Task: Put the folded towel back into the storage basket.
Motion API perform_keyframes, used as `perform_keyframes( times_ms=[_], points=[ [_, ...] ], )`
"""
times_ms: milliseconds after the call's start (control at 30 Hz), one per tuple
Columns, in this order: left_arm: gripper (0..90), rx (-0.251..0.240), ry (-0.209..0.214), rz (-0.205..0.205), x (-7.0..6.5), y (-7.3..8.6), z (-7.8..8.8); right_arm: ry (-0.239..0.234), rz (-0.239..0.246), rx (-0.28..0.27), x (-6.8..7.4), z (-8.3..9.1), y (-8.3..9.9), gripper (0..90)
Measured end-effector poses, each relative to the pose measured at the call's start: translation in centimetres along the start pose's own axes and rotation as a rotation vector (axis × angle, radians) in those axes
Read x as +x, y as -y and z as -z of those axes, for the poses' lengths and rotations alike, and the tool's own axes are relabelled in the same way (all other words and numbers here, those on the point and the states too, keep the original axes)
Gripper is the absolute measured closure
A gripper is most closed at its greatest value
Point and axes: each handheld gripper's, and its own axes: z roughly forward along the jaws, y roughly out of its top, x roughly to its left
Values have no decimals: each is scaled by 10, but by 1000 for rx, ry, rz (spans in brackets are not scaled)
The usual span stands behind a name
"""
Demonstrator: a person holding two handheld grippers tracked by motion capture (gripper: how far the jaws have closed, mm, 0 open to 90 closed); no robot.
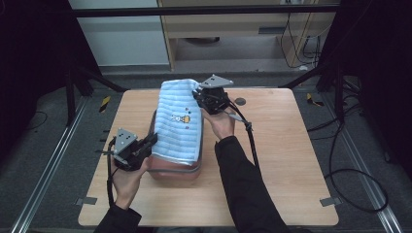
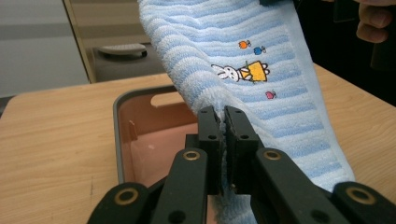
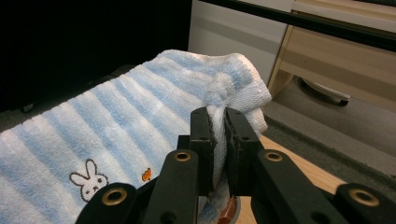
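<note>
Black long sleeves (image 1: 243,179), black two-fingered left gripper (image 1: 151,140) and right gripper (image 1: 198,95) with grey triangular plates, trailing black cables.

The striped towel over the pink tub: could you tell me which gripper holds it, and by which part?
Both: the left gripper pinches the towel at its near edge, the right gripper at its far corner.

Fluffy terry towel (image 1: 179,119), matt wooden table (image 1: 286,145)
</note>
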Motion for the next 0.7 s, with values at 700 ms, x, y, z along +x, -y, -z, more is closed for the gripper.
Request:
perform_keyframes(
  times_ms=[700],
  points=[
    [855,102,-26,-19,3,26,-17,-12,-5,78,7,-31,32,832]
  ],
)
